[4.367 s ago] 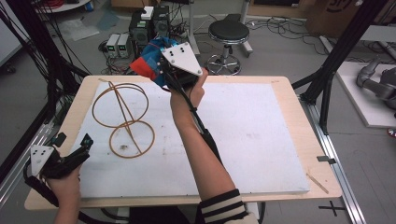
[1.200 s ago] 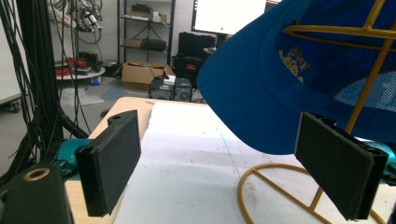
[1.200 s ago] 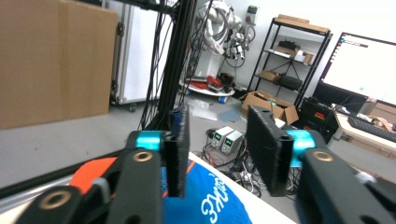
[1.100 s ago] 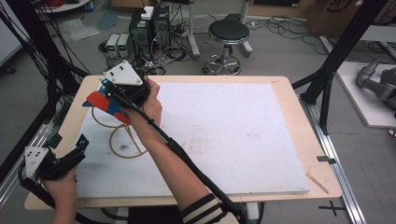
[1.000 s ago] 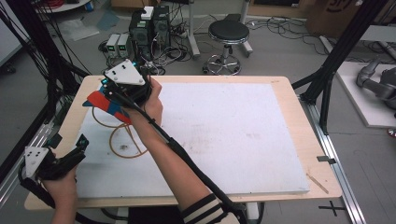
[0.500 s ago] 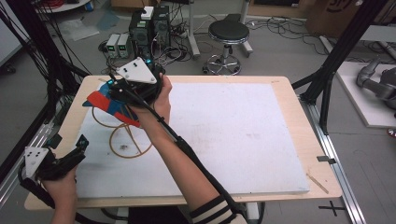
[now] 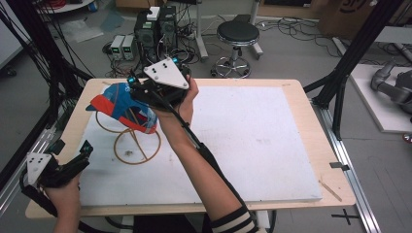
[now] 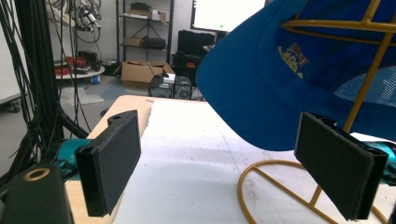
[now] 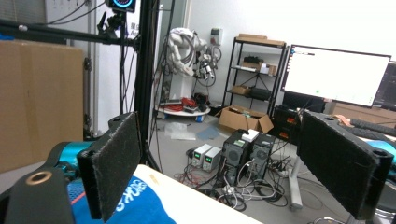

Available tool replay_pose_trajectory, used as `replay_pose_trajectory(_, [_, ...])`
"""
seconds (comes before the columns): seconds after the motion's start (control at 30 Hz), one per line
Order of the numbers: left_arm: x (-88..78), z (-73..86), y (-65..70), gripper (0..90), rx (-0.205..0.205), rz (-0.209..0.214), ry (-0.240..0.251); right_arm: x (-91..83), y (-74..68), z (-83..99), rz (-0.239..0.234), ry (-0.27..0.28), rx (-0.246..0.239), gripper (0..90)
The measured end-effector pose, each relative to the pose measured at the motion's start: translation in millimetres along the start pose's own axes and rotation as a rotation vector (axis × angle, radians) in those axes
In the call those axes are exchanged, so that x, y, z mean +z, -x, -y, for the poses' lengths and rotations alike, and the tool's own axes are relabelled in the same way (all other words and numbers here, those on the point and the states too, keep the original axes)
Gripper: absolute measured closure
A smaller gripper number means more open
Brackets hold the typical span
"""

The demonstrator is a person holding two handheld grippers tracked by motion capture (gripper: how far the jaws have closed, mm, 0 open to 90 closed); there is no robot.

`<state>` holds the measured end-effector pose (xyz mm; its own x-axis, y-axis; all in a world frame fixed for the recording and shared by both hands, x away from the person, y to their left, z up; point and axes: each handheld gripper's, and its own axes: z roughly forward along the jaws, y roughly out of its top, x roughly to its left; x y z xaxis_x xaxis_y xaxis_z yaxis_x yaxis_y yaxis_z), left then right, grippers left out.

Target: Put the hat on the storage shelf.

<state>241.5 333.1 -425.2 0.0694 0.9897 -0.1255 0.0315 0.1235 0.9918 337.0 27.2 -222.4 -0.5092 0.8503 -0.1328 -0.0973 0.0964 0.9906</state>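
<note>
**A cap sits on the gold stand**

The cap is blue with a red edge. It rests on top of the stand, a thin gold wire frame with a round ring at the bottom. The ring lies flat on the white mat, near the mat's far left corner. I think the stand is made to hold the cap up so it keeps its shape.

The right gripper is just beside the stand, on its right, up at the height of the cap. Its jaws are wide apart with nothing between them. In the right gripper view a bit of blue cloth with white letters shows just under the jaws. I cannot tell if the jaws touch the cap. I think the hand is here because it deals with the cap, and the wide jaws mean the cap sits on the stand by its own weight.

The left gripper is near the stand too, on its left, low by the near edge of the mat. Its jaws are also wide apart and hold nothing. They point at the stand, so the left gripper view looks up under the cap's brim and at the gold ring. It looks like this hand waits, ready to help if the stand tips
</note>
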Motion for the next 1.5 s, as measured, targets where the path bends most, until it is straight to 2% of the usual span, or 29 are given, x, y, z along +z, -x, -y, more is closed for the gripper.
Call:
replay_pose_trajectory(0.03, [0.0, 0.0, 0.0, 15.0, 0.002, 0.000, -0.001, -4.2, 5.7, -0.8, 0.006, 0.012, 0.002, 13.9])
replay_pose_trajectory(0.43, [0.7, 0.2, 2.4, 15.0, 0.012, 0.004, -0.002, -33.1, 35.4, 0.5, 0.060, 0.073, 0.022, 14.8])
replay_pose_trajectory(0.57, [0.5, 0.1, 2.9, 15.0, 0.016, 0.005, -0.004, -46.2, 46.2, 2.6, 0.076, 0.093, 0.011, 14.9])
replay_pose_trajectory(0.6, [0.4, 0.1, 2.9, 15.0, 0.016, 0.005, -0.003, -53.8, 53.7, 4.4, 0.086, 0.103, 0.012, 14.9])
replay_pose_trajectory(0.67, [0.4, 0.2, 2.7, 15.0, 0.016, 0.005, -0.004, -57.7, 57.7, 5.5, 0.091, 0.107, 0.011, 14.9])
replay_pose_trajectory(0.97, [-0.4, 0.6, 3.7, 15.0, 0.021, 0.004, -0.007, -95.1, 99.9, 20.9, 0.151, 0.126, 0.017, 15.4])
replay_pose_trajectory(1.23, [-1.6, 1.0, 4.0, 15.0, 0.030, 0.007, -0.004, -125.0, 138.2, 35.4, 0.214, 0.110, 0.032, 15.4])
replay_pose_trajectory(1.5, [-2.8, 1.2, 3.9, 15.0, 0.035, 0.001, -0.006, -154.6, 167.0, 50.2, 0.260, 0.108, 0.046, 15.3])
